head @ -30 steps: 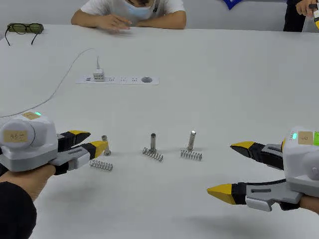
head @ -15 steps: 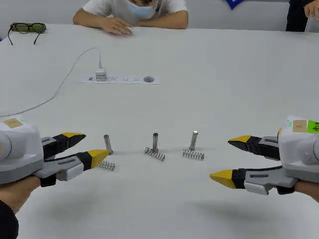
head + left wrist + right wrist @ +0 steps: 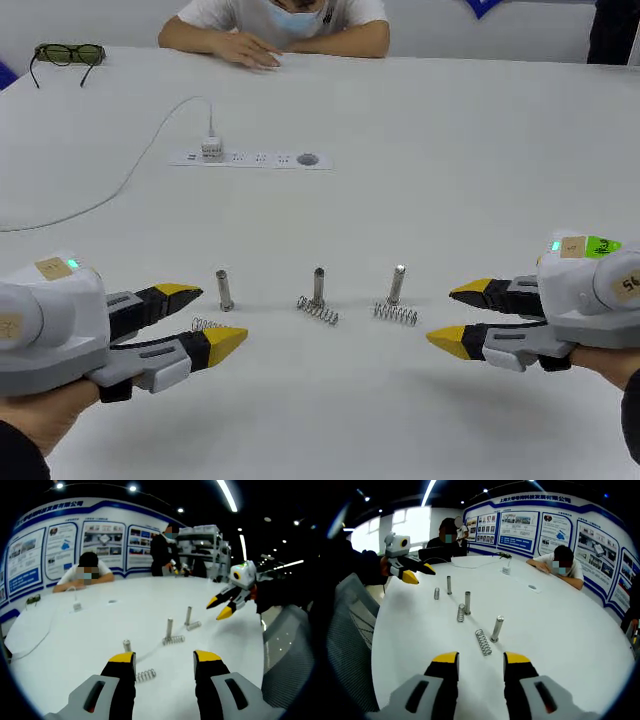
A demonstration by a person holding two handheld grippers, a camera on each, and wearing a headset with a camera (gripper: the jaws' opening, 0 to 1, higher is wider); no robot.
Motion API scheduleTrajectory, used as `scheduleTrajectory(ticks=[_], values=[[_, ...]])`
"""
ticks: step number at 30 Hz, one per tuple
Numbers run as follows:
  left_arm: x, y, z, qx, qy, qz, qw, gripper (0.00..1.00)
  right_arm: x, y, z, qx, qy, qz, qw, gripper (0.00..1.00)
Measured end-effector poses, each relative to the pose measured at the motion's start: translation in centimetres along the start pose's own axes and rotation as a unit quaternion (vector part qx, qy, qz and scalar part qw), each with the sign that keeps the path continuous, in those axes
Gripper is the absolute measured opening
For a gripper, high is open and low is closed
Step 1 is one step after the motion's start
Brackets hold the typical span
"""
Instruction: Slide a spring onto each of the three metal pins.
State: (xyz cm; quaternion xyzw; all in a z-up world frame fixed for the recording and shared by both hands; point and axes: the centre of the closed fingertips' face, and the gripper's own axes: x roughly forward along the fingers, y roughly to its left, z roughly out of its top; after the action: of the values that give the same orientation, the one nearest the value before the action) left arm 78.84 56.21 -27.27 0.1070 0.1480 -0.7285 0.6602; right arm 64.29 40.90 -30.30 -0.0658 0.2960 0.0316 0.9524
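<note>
We see three smooth metal pins (image 3: pixel 319 285) upright on the white desk (image 3: pixel 420 200), a coiled wire spring (image 3: pixel 318 311) lying near 6 o'clock of each. The yellow-tipped left gripper (image 3: pixel 218 313) and right gripper (image 3: pixel 443 314) are wide, empty.

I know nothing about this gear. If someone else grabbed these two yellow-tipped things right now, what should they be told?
Left tool: open, empty, beside the left pin and over the left spring.
Right tool: open, empty, just right of the right pin.
The middle pin and both others stand upright in a row on the table. The middle spring and right spring lie flat by their pins.
Done: nothing, no spring is on a pin.
Left: all three springs.
</note>
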Motion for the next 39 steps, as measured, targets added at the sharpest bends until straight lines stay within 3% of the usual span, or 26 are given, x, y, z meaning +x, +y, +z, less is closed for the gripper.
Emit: scheduleTrajectory(ticks=[13, 21, 39], values=[[1.2, -2.3, -0.4, 0.008, 0.016, -0.037, 0.9992, 0.42, 3.0, -0.6, -1.0, -0.005, 0.017, 0.027, 0.9995, 0.26], [1.8, -2.8, -0.8, 0.01, 0.024, -0.047, 0.9985, 0.39, 4.1, -0.9, -1.3, -0.006, 0.018, 0.037, 0.9991, 0.22], [2.2, -3.7, -1.5, 0.009, 0.037, -0.055, 0.9977, 0.34, 4.9, -0.4, -1.9, -0.02, 0.023, 0.052, 0.9982, 0.12]])
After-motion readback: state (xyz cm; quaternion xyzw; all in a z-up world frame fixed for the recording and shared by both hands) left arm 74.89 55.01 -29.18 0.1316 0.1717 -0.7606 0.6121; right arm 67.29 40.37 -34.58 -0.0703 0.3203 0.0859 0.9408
